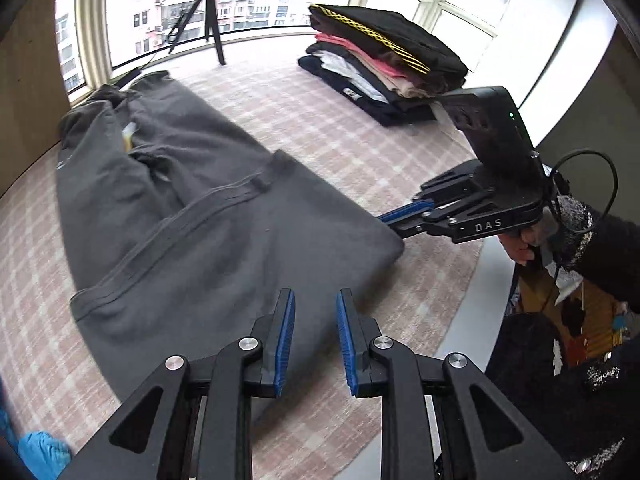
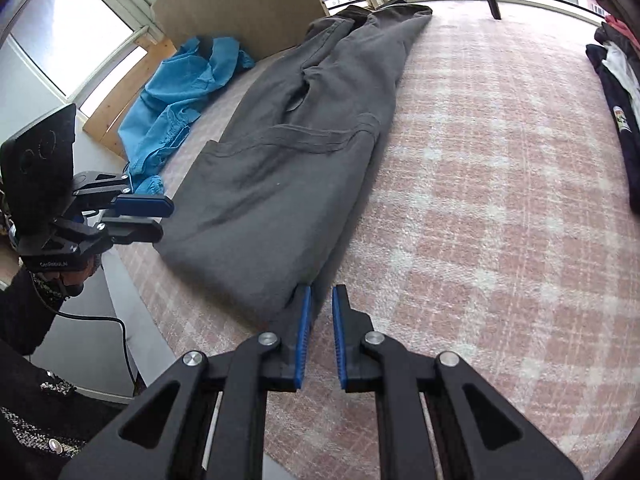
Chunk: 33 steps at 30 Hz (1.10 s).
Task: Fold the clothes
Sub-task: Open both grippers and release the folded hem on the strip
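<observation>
Dark grey trousers [image 1: 192, 200] lie folded lengthwise on the pink checked cloth, and they also show in the right wrist view [image 2: 288, 168]. My left gripper [image 1: 316, 300] is open and empty, just above the near hem edge; it also shows in the right wrist view [image 2: 162, 218] beside the hem's left corner. My right gripper [image 2: 320, 292] is open at the hem's right corner, its left finger touching the fabric edge. In the left wrist view the right gripper [image 1: 390, 224] sits at that same corner.
A stack of folded clothes [image 1: 380, 68] stands at the far right of the table. A crumpled blue garment [image 2: 176, 96] lies at the left by a wooden board [image 2: 240, 4]. A tripod [image 1: 208, 20] stands by the windows. The table's front edge [image 1: 472, 300] is near.
</observation>
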Motion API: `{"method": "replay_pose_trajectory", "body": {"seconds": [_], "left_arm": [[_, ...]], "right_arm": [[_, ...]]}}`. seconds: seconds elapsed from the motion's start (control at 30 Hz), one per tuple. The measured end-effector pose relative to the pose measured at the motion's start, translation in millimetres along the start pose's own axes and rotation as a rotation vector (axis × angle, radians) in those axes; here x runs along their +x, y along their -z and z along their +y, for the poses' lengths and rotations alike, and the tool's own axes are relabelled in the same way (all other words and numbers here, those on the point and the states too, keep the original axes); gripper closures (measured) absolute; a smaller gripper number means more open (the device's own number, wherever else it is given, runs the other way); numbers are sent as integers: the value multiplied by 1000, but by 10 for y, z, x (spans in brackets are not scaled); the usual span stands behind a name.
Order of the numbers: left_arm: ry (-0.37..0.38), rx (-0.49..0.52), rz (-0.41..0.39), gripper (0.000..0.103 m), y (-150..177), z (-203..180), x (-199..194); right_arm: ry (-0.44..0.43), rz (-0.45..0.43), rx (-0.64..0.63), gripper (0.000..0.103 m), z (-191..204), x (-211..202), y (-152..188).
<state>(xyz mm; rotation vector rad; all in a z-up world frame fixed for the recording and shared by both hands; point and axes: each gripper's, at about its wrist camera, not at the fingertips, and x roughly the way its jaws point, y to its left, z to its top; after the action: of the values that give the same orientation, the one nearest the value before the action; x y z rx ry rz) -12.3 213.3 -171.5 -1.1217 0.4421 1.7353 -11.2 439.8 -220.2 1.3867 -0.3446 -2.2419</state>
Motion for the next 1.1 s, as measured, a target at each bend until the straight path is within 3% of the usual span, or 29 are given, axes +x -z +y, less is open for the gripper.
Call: {"method": "replay_pose_trajectory", "body": {"seconds": [0.13,0.23,0.37,0.47,0.53,0.6,0.73,0.83,0.93,1.03,1.1], "left_arm": [[33,57,91,80,-14,-133,348],[2,94,116,77,81,-199,473],[19,36,84,79,62,-175,376],[-8,32,99,79,84,-142,430],[1,12,97,79,119,-101,453],[-2,-2,90,79,128,-82,420],[-28,-42,34,79,123,-2,176],[-93,-117,5,76,179,239,74],[-164,-213,65,74,326,581,169],[-175,-249,77,80,316,748,25],[-223,-239,41,80,177,790,-283]], "right_arm": [[-45,27,-19,92,-11,-29,-63],[136,59,-56,92,16,-153,-62],[68,-14,-140,92,336,-254,-32],[103,47,-190,92,475,35,-11],[158,120,-170,93,393,171,58],[143,113,-92,93,288,46,79],[122,-16,-63,93,319,-124,-68],[128,-25,-56,93,349,95,-174],[189,42,-22,94,281,350,-186],[167,76,61,94,217,221,-248],[133,29,62,94,289,-29,-337]]}}
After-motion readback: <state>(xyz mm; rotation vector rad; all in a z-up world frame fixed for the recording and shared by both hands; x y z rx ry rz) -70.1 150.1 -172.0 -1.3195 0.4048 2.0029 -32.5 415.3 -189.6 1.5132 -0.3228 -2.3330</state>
